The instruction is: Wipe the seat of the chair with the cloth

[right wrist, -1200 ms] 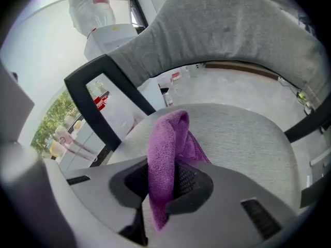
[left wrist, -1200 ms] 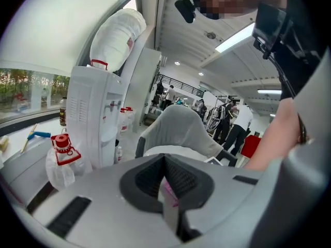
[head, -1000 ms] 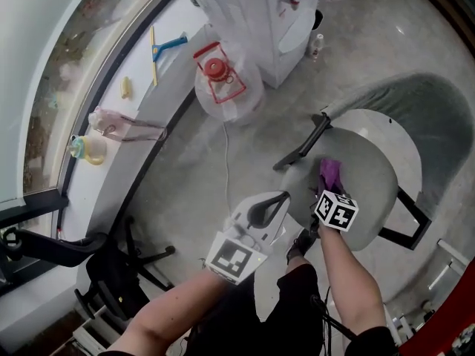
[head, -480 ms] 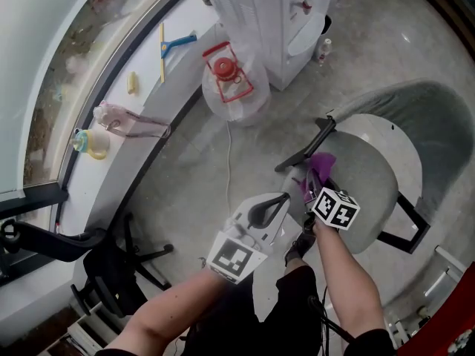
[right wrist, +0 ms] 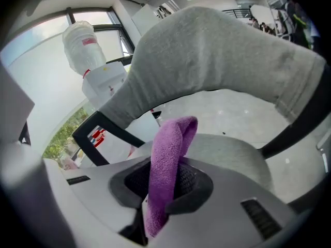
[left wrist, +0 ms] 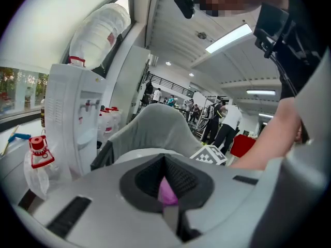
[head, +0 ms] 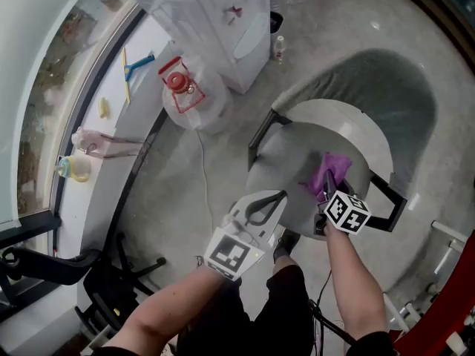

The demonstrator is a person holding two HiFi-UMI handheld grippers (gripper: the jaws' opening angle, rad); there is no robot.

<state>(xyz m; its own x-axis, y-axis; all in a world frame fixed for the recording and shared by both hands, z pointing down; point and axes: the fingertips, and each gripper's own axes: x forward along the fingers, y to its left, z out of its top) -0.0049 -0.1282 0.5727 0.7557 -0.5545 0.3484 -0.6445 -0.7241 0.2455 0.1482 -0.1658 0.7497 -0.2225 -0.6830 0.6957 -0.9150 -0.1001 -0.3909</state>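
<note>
The chair's grey seat (head: 297, 154) and grey backrest (head: 371, 87) lie ahead of me in the head view. A purple cloth (head: 331, 171) rests on the seat's right half, pinched in my right gripper (head: 325, 193), whose marker cube (head: 347, 212) hangs just behind. In the right gripper view the cloth (right wrist: 168, 154) rises folded out of the shut jaws over the seat (right wrist: 232, 156). My left gripper (head: 273, 199) hovers shut and empty at the seat's front edge. Its own view looks over the backrest (left wrist: 155, 125).
Black armrests (head: 263, 128) (head: 387, 199) flank the seat. A white water dispenser (head: 223, 21) and a big clear bottle with a red cap (head: 185, 87) stand on the concrete floor to the left. The window ledge (head: 111, 117) holds a squeegee. A black chair base (head: 111, 273) sits lower left.
My right gripper has dragged the cloth from the seat's left edge by the armrest across to its right half. The head view has swung. The left gripper keeps its place.
</note>
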